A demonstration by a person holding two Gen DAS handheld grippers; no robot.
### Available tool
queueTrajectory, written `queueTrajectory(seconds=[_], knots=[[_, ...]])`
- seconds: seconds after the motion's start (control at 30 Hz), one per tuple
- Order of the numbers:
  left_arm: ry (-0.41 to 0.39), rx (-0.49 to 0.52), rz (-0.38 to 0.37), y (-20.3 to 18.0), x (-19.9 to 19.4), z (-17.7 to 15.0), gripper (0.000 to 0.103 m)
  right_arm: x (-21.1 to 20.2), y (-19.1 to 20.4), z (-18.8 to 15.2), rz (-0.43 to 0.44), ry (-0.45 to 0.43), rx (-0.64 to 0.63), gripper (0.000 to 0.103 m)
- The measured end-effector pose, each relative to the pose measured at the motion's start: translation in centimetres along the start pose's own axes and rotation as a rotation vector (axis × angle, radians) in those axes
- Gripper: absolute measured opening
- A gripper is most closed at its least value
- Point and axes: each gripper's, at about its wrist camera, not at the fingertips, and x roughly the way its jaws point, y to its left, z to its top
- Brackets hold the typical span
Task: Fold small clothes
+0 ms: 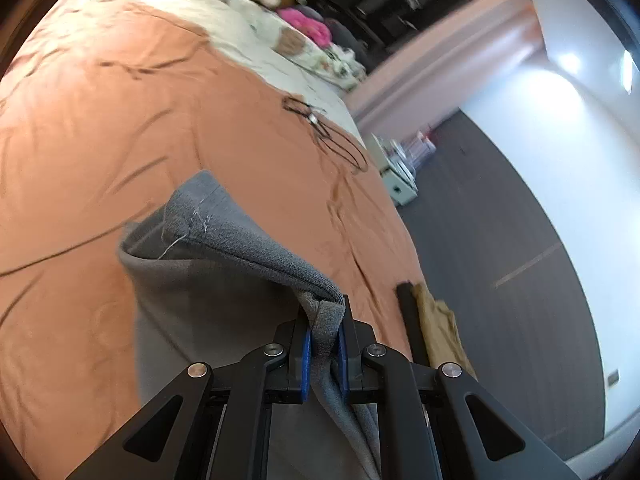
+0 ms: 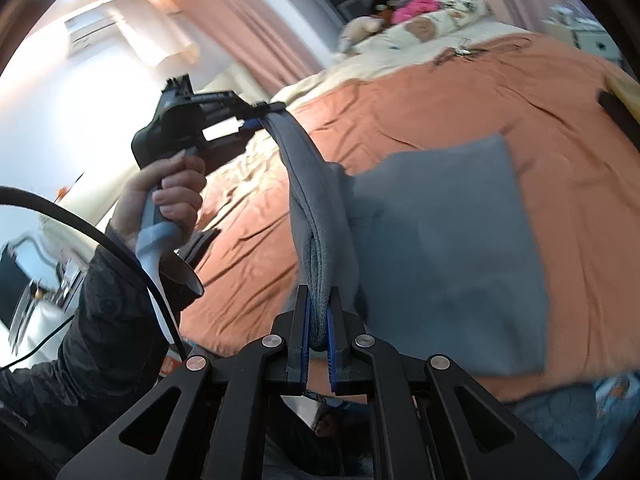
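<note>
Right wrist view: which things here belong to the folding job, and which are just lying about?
In the job: grey garment, left tool, right tool, both shut on its edge.
Lying about: pink cloth, cream bedding, black cord, yellow cloth.

Count: one grey garment (image 2: 448, 240), two grippers, the left gripper (image 1: 325, 344) and the right gripper (image 2: 318, 332). One bed with one orange cover (image 1: 120, 120). One pink item (image 2: 416, 6) and one hand (image 2: 172, 192) are visible.
</note>
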Motion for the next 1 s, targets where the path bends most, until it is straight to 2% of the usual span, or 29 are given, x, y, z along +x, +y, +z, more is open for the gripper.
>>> queueTrajectory(seconds=[0.13,0.33,0.47,0.77,1.0], knots=[[0.072,0.058,-0.012,-2.1,3.6,-0.4,0.011,-0.8,-2.2,-1.6,-0.036,-0.014,0.096,0.004],[0.181,0.152,0.014,-4.7,9.7,-2.3,0.011,-1.2,-5.5,-3.5,-0.089,-0.019,0.201,0.004],[0.236,0.166,0.037,-5.1,13.1,-3.6,0.011,-1.5,-6.4,-4.5,-0.106,-0.022,0.26,0.004],[0.283,0.188,0.101,-6.2,17.4,-4.4,0.011,-1.9,-6.7,-4.8,-0.086,-0.049,0.318,0.004],[0.313,0.196,0.141,-6.5,20.4,-4.7,0.011,-2.9,-8.7,-6.1,-0.086,-0.068,0.359,0.004]])
